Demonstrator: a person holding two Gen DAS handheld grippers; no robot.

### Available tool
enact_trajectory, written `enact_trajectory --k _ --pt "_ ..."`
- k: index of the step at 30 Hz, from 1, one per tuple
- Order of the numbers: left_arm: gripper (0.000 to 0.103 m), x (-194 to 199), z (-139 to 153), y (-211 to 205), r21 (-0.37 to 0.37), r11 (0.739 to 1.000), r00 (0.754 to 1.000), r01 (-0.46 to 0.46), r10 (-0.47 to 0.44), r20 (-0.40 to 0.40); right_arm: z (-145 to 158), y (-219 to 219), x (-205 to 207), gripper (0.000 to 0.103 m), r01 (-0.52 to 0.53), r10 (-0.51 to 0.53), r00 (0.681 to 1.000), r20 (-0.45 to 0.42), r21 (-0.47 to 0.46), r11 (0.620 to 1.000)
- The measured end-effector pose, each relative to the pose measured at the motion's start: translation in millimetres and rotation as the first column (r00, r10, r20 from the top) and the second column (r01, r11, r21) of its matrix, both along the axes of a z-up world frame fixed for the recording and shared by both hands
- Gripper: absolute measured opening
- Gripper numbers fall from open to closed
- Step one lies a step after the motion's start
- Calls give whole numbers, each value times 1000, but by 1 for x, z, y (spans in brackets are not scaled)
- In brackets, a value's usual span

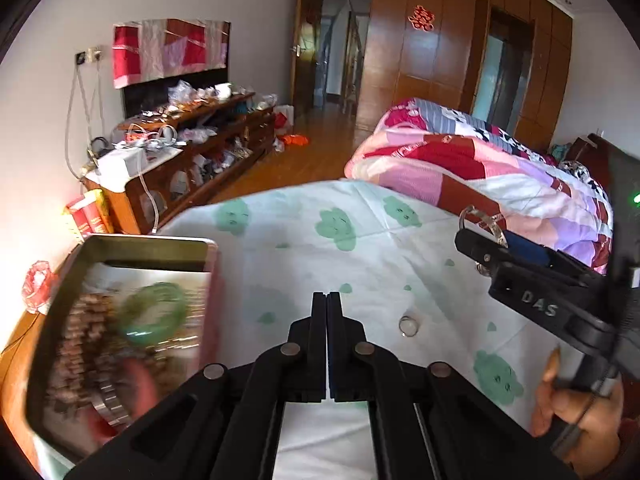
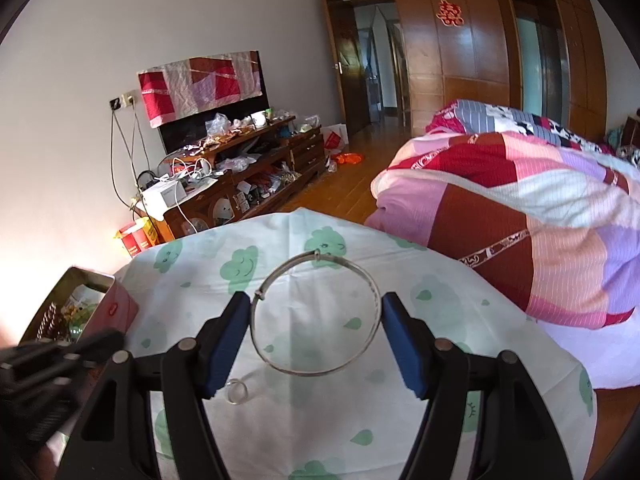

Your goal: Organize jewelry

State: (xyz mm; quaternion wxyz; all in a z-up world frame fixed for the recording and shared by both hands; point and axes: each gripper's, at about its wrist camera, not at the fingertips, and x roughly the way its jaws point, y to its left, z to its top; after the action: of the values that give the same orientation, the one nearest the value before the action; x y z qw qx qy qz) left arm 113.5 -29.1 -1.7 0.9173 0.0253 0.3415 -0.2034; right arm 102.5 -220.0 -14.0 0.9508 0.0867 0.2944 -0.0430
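A metal tin (image 1: pixel 210 256) with a pink outside stands at the left on the white sheet; it holds a green bangle (image 1: pixel 154 314), beaded strands and a watch band, all blurred. My left gripper (image 1: pixel 327 300) is shut and empty just right of the tin. My right gripper (image 2: pixel 316 312) holds a thin silver bangle (image 2: pixel 316 312) by its sides, above the sheet. The bangle also shows in the left wrist view (image 1: pixel 480 220). A small silver ring (image 1: pixel 409 326) lies on the sheet, also seen in the right wrist view (image 2: pixel 237 392). The tin shows at the left there (image 2: pixel 106 280).
The white sheet with green cloud prints (image 2: pixel 340 420) covers the work surface. A folded patchwork quilt (image 2: pixel 520 216) lies at the back right. A cluttered wooden TV cabinet (image 2: pixel 240 176) stands along the wall beyond.
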Motion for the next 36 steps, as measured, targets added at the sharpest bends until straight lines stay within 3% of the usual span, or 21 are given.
enact_trajectory --k 6,10,11,12,14,17,23,24,26,30,36 --pt "0 0 3 20 -3 1000 1000 -25 25 -7 -3 12 -5 70 -22 21 1000 -18 -35 999" --pt "6 7 -9 -8 -18 996 992 87 -88 -86 -5 13 -10 70 -11 10 999 -31 -57 998" --pt "21 9 -13 -17 -12 993 987 116 -116 -106 -4 10 -14 70 -2 1 1000 -30 -55 998" --pt "45 12 -22 -34 -1 986 977 164 -163 -135 -4 8 -16 70 5 -6 1000 -29 -52 999" --pt "66 11 -30 -55 9 977 969 214 -211 -127 -2 -1 -24 70 31 -33 999 -24 -43 999" --pt "66 16 -40 -83 91 969 971 229 -222 -88 -4 -13 -29 70 64 -65 997 -29 -43 997" --pt "64 32 -69 -107 138 964 964 228 -204 -169 -4 -23 -28 70 67 -67 998 -22 2 998" --pt "45 28 -67 -110 163 960 968 229 -207 -146 -3 -23 -29 70 60 -60 998 -17 8 998" --pt "32 21 -65 -112 167 953 963 253 -232 -134 -3 -22 -30 70 49 -49 999 -11 15 999" --pt "20 18 -64 -107 156 958 966 239 -219 -137 0 -23 -32 70 47 -47 999 2 28 998" --pt "19 19 -63 -106 134 964 967 232 -213 -137 2 -30 -34 70 69 -70 997 17 61 996"
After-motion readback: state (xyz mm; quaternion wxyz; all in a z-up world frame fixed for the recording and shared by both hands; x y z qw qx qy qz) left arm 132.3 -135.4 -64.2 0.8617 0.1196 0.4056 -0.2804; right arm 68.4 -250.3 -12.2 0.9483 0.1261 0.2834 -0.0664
